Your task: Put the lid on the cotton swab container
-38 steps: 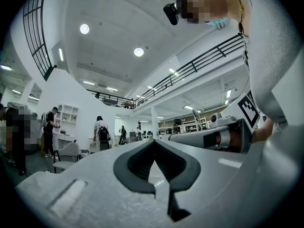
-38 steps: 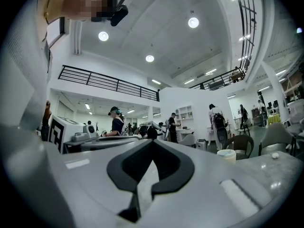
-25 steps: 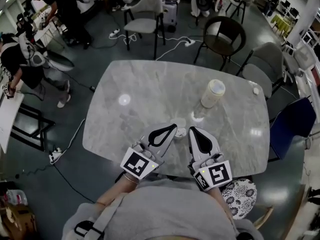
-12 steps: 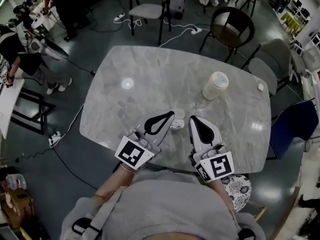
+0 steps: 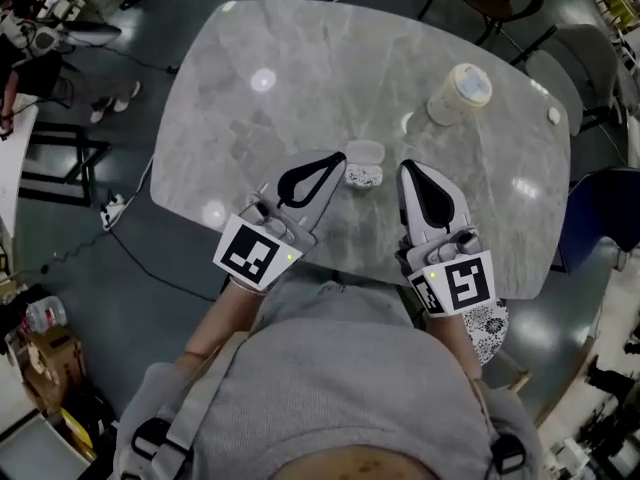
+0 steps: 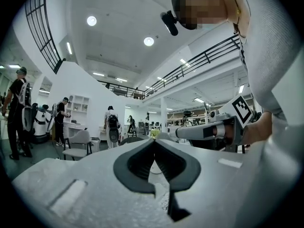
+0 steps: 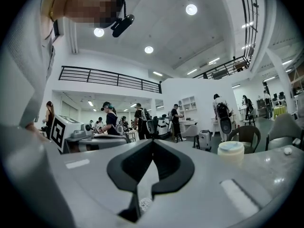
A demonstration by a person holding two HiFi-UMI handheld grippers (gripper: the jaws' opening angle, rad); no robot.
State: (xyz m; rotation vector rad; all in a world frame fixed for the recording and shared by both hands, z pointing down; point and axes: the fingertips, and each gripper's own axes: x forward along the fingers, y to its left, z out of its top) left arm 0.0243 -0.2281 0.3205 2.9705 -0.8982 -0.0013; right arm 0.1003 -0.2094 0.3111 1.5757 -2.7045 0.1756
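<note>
In the head view a small open cotton swab container [image 5: 365, 177] lies on the marble table [image 5: 250, 118], with its pale rounded lid [image 5: 362, 152] just behind it. The two seem to touch. My left gripper [image 5: 338, 158] is shut and empty, its tip just left of the lid. Right of the container, my right gripper [image 5: 407, 169] is also shut and empty. In the left gripper view the jaws [image 6: 153, 141] meet with nothing between them, and the same holds in the right gripper view [image 7: 152, 141]. Both grippers point level over the table's near part.
A round jar with a pale lid [image 5: 458, 93] [image 7: 230, 153] stands at the table's far right, and a small white object [image 5: 554, 115] lies near the right edge. Chairs, cables and several people stand around the table.
Both grippers have sunk a little toward the table and stayed shut. The head view has tipped down, so the table, container and lid now sit higher in the picture.
</note>
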